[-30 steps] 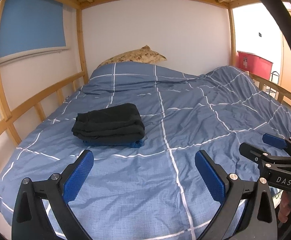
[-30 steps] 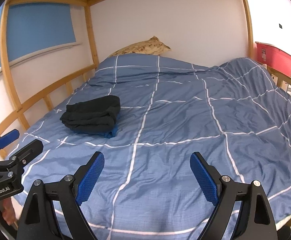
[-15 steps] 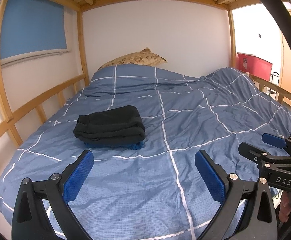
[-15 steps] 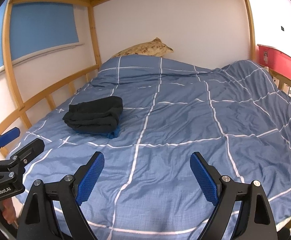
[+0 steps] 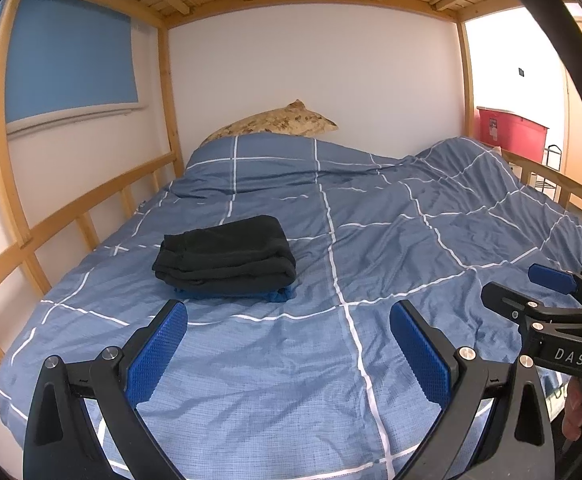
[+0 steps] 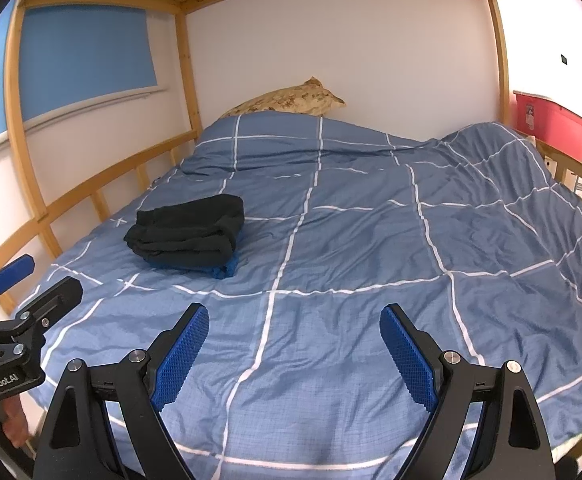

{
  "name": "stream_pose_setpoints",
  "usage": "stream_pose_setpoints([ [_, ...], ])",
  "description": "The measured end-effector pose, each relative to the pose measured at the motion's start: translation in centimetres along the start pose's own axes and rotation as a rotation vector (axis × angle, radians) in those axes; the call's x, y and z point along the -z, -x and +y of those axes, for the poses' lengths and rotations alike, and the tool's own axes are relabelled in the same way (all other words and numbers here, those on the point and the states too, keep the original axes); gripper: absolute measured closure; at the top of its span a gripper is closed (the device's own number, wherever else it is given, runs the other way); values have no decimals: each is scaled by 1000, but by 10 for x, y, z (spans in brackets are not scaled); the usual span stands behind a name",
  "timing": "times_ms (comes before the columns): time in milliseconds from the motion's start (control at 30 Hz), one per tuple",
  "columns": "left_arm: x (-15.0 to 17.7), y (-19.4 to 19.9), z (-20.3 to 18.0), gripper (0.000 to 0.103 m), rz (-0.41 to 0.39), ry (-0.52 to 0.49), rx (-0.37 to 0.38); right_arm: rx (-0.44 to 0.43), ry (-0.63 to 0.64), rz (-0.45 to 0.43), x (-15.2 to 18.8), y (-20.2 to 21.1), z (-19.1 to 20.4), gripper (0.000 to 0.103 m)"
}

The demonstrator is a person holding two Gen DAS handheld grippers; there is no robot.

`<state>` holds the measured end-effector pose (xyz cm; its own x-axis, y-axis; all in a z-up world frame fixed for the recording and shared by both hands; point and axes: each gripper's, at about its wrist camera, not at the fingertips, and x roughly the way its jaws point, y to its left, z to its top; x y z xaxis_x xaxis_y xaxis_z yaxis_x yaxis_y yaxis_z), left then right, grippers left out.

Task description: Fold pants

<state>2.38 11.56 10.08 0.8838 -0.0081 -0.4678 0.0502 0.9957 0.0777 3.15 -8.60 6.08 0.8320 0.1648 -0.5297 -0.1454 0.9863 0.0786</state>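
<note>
Both wrist views sit low at the foot of the bed (image 5: 251, 380), facing its length toward the pillow (image 5: 279, 120), angled slightly down. Right view stands just right of the left; each catches the other's tongs at its edge. Shared: duvet, folded black pants (image 6: 187, 232), far wall.

Blue checked duvet (image 5: 371, 248) with white grid lines, pretty rumpled on right side. Floral pillow (image 5: 279, 122) poking out at head end against white wall. Wooden bunk frame (image 5: 91, 212) – slats overhead, rail along left. Red storage bin (image 5: 509, 132) beyond right rail. Blue blind (image 5: 67, 52) on left wall.
</note>
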Motion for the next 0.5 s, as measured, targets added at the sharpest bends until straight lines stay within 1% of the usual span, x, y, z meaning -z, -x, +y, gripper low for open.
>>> stream_pose_setpoints([
  [500,0,1,2,0,-3,2,-6,2,9,-9,-1,1,0,15],
])
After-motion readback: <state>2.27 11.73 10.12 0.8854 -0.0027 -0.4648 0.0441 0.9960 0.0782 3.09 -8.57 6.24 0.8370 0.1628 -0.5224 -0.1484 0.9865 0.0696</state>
